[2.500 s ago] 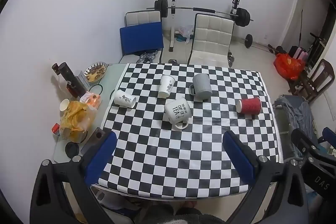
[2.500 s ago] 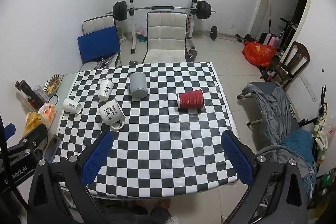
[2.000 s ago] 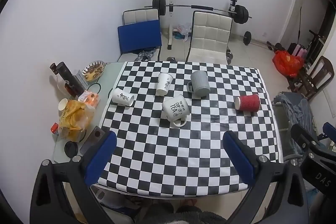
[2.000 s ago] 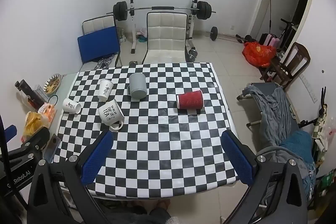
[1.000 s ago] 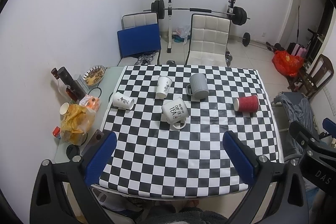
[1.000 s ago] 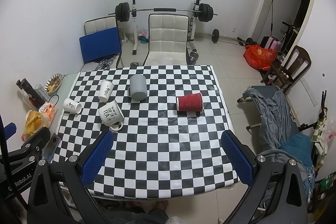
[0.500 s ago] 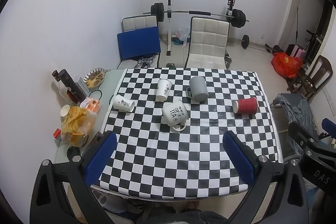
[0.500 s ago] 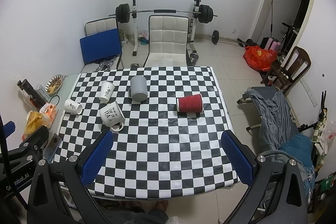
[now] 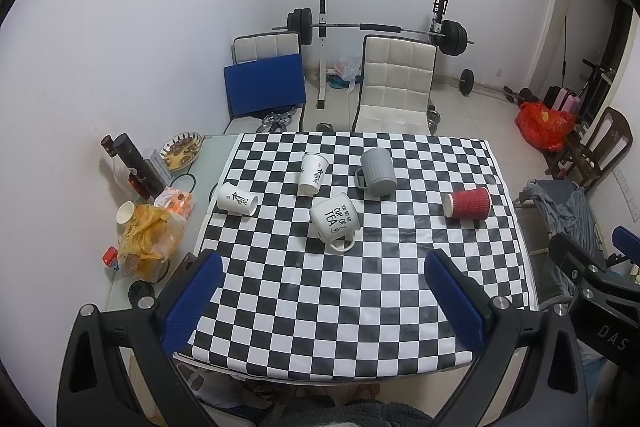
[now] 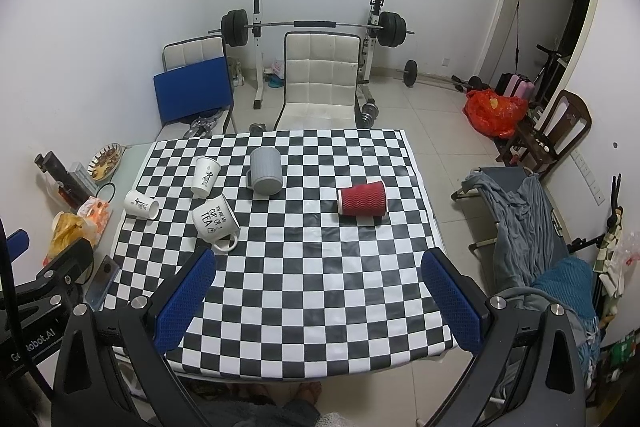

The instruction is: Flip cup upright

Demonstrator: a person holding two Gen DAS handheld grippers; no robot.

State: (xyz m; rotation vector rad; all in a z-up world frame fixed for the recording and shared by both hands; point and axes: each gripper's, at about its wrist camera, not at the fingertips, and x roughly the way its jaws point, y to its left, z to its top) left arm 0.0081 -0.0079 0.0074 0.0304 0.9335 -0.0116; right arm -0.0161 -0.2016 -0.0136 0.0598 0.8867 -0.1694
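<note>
Both tongs, left (image 9: 320, 289) and right (image 10: 318, 289), had drifted slightly back, wide open and empty; the red ribbed paper cup (image 10: 363, 203) lay sideways, untouched, on the checkered tabletop (image 10: 304, 291), so flipping hadn't begun

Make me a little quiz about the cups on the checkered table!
1. True or false: the red cup lies on its side.
2. How many cups and mugs are on the table?
3. Which has a handle: A) red cup, B) gray mug, C) white cup nearest the table's left edge?

Key: 1 true; 2 five; 3 B.
</note>
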